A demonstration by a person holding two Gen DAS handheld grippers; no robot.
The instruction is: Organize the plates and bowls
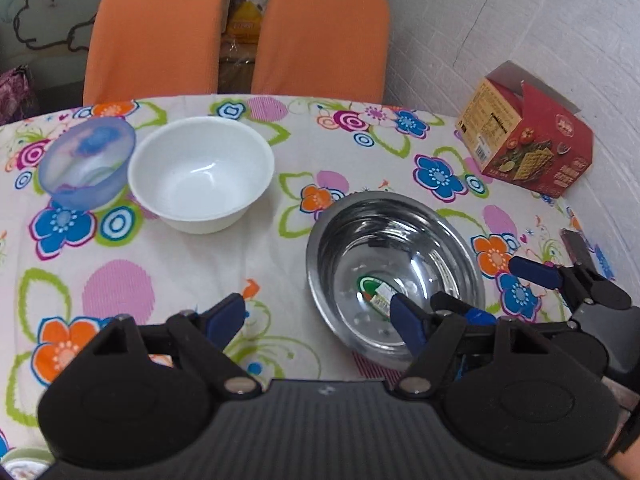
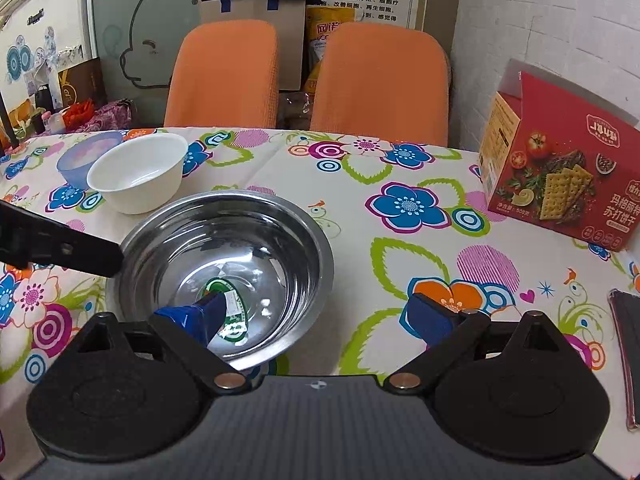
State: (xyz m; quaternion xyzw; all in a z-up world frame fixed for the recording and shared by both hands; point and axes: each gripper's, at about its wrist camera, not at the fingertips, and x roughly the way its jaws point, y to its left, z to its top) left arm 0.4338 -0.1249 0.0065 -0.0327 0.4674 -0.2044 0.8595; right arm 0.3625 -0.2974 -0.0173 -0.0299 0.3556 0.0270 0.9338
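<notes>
Steel bowl (image 2: 224,268) sat on the desk (image 2: 380,216) straddled at its near rim by the right hand-held gripper (image 2: 324,318), fingers apart; left hand-held gripper (image 1: 320,320) also gaped, white bowl (image 1: 202,172) and blue bowl (image 1: 86,160) well ahead-left

Upright steel bowl (image 2: 224,264), white bowl (image 2: 138,174) touching translucent blue bowl (image 2: 86,160).

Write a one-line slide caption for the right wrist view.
Open right gripper straddles the near rim of a shiny steel bowl on a floral tablecloth.
</notes>
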